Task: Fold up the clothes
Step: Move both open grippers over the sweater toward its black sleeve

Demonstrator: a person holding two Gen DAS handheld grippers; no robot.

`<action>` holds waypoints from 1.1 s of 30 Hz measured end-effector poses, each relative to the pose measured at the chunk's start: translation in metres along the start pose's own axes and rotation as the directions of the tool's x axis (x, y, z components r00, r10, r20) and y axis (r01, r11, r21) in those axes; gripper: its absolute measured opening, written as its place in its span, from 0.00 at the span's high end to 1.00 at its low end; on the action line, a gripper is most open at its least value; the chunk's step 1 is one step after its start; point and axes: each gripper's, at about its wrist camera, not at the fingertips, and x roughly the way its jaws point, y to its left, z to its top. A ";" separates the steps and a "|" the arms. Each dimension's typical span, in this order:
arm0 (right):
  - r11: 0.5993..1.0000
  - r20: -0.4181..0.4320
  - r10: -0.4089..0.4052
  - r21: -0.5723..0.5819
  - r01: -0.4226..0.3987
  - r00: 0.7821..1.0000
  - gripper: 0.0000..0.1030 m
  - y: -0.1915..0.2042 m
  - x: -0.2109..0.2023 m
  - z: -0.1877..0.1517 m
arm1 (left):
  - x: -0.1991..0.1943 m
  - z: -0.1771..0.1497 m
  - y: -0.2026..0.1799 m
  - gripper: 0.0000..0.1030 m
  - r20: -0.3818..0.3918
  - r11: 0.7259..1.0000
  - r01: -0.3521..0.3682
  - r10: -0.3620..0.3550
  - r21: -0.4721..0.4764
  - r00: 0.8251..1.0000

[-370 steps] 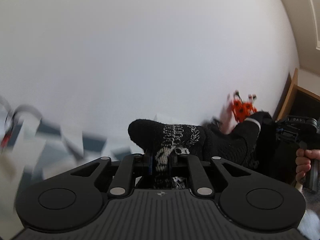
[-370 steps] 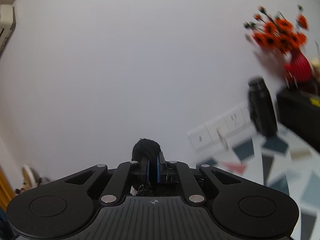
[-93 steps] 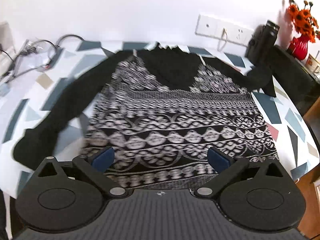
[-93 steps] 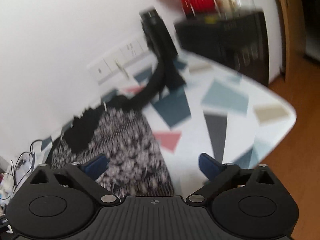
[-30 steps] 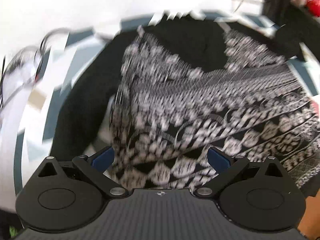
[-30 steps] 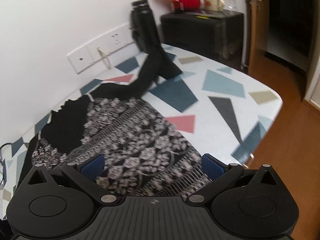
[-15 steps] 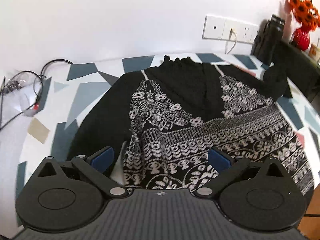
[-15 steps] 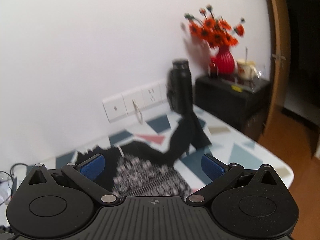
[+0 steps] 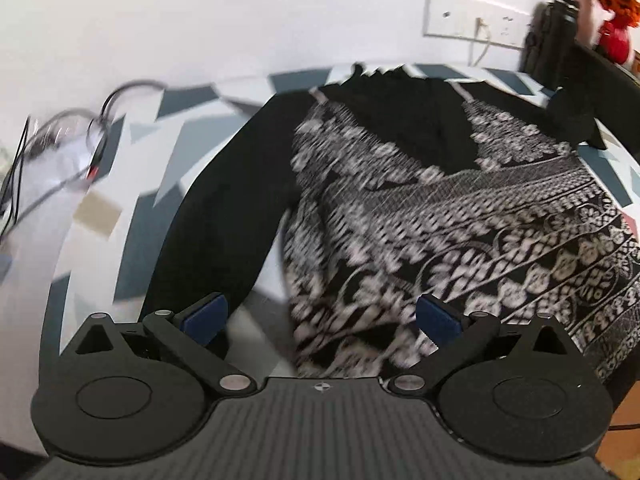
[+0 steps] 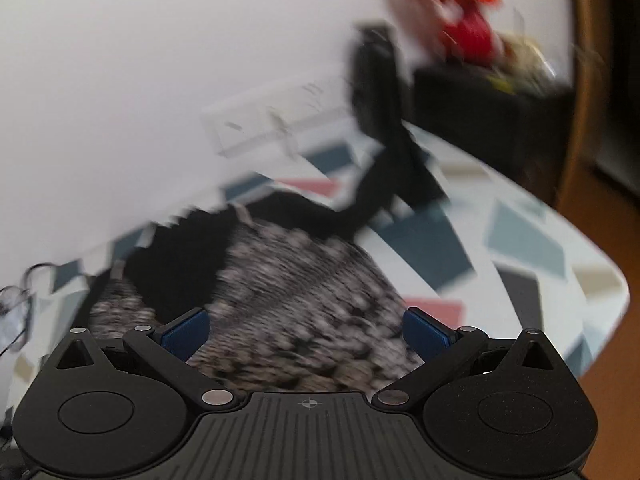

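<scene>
A black sweater with a white knitted pattern [image 9: 460, 216] lies spread flat on the table, collar toward the wall. Its plain black left sleeve [image 9: 224, 208] runs down toward me in the left wrist view. My left gripper [image 9: 320, 316] hovers open above the sweater's near left edge, nothing between its blue pads. In the right wrist view the same sweater [image 10: 296, 300] is blurred, and its right sleeve [image 10: 384, 184] stretches toward the far right. My right gripper [image 10: 306, 330] is open above the patterned front and holds nothing.
The table [image 9: 132, 216] is white with grey, blue and tan shapes. Cables [image 9: 68, 132] lie at its left. A wall socket strip [image 9: 472, 20], a black bottle [image 9: 548, 32], a red vase with orange flowers [image 9: 616, 20] and a dark cabinet [image 10: 500, 108] stand at the back right.
Both views have dipped closer to the sweater and blurred with motion. The right wrist view has tilted down from the wall toward the patterned front. Both grippers remain open.
</scene>
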 end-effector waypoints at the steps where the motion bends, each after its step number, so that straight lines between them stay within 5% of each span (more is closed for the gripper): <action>1: 0.999 0.002 -0.027 0.039 0.027 1.000 0.01 -0.009 0.006 0.004 | 0.001 0.000 0.003 0.01 -0.013 1.000 -0.007 0.007 -0.017 1.000; 5: 0.982 0.037 -0.075 0.176 0.068 0.996 0.01 -0.041 0.026 0.028 | 0.000 0.012 0.007 0.01 -0.009 0.997 -0.017 0.017 -0.069 1.000; 9: 0.979 0.073 -0.070 0.197 0.054 0.995 0.03 -0.058 0.044 0.043 | 0.009 0.037 -0.010 0.01 0.005 0.998 0.004 -0.004 -0.066 1.000; 18: 0.993 0.072 -0.078 0.100 0.070 0.994 0.35 -0.108 0.112 0.078 | 0.064 0.080 -0.092 0.01 -0.018 0.999 0.029 -0.028 0.043 0.999; 24: 0.992 0.090 -0.115 0.054 0.111 0.989 0.35 -0.140 0.181 0.095 | 0.113 0.129 -0.162 0.01 -0.047 0.991 0.083 -0.079 0.101 0.996; 30: 0.994 0.077 -0.106 0.031 0.104 0.991 0.35 -0.151 0.235 0.107 | 0.156 0.154 -0.214 0.01 -0.050 0.979 -0.012 0.023 0.202 0.999; 33: 0.998 0.090 -0.068 -0.009 0.069 0.994 0.35 -0.148 0.251 0.110 | 0.163 0.160 -0.217 0.00 -0.054 0.981 -0.008 0.019 0.196 0.998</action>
